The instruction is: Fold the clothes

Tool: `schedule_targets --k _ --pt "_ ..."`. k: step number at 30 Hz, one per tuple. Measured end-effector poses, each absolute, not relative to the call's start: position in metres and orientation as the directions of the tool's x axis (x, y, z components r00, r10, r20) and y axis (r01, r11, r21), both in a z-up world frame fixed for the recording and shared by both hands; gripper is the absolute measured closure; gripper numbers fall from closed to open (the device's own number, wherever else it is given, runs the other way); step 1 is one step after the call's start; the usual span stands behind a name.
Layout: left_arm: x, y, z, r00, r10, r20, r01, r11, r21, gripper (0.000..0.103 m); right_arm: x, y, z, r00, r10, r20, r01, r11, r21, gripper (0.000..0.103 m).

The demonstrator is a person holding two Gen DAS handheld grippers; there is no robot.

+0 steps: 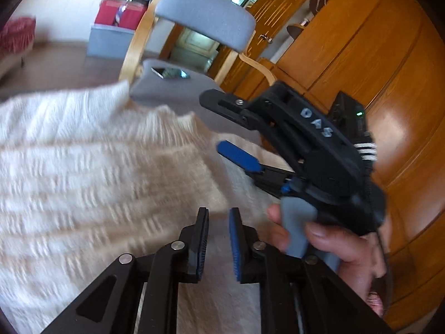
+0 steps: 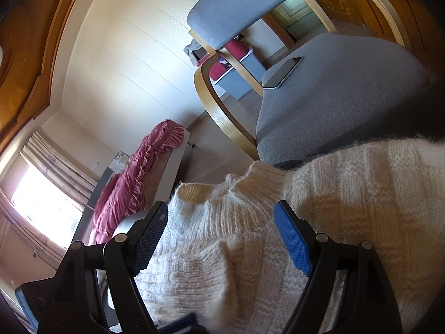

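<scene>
A white knitted sweater (image 1: 83, 167) lies spread out on the left of the left wrist view, blurred. My left gripper (image 1: 219, 240) hovers over its near edge, open only a narrow gap, with nothing between the pads. A hand (image 1: 328, 242) holds my right gripper (image 1: 226, 129) to the right, over the sweater's far side, its two fingers spread apart. In the right wrist view the sweater (image 2: 250, 250) fills the space under and between the wide-open right gripper (image 2: 222, 236). Its folded collar (image 2: 194, 192) lies just ahead. Neither pad presses on the knit.
A grey padded chair (image 1: 205, 14) with bent wooden arms stands right behind the sweater, a phone (image 1: 169, 73) on its seat (image 2: 347, 89). Wooden cabinets (image 1: 375, 55) close off the right. Red boxes (image 1: 119, 14) and a red ruffled cover (image 2: 133, 183) lie farther off.
</scene>
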State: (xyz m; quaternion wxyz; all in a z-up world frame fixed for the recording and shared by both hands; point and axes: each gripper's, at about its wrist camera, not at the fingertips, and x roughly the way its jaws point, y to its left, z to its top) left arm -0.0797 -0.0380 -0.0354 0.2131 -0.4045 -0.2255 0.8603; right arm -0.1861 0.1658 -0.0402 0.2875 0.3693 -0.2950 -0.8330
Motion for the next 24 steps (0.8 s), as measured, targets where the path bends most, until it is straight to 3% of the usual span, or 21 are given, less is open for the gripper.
schedule_targets --k 5,8,11,15,24 --pt "-0.039 -0.068 -0.017 -0.668 0.491 -0.560 -0.186 -0.838 -0.513 0.086 -0.185 0.162 -0.040 -0.560 -0.685 -0.466 0.271 -0.683 0.679 0.021" --pt "-0.015 -0.099 -0.006 -0.765 0.305 -0.568 -0.077 -0.918 -0.389 0.086 -0.183 0.158 -0.040 -0.559 -0.675 -0.481 0.278 -0.699 0.659 0.021" --pt "0.003 -0.133 -0.013 -0.755 0.150 -0.638 0.064 -0.952 -0.300 0.088 -0.182 0.153 -0.040 -0.563 -0.659 -0.499 0.286 -0.721 0.631 0.021" --pt "0.022 -0.166 -0.031 -0.708 0.213 -0.674 0.109 -0.909 -0.403 0.088 -0.180 0.145 -0.039 -0.563 -0.641 -0.521 0.304 -0.747 0.591 0.021" --pt "0.023 -0.207 -0.065 -0.743 0.391 -0.542 0.097 -0.739 -0.666 0.089 -0.175 0.144 -0.038 -0.523 -0.660 -0.539 0.322 -0.739 0.592 0.021"
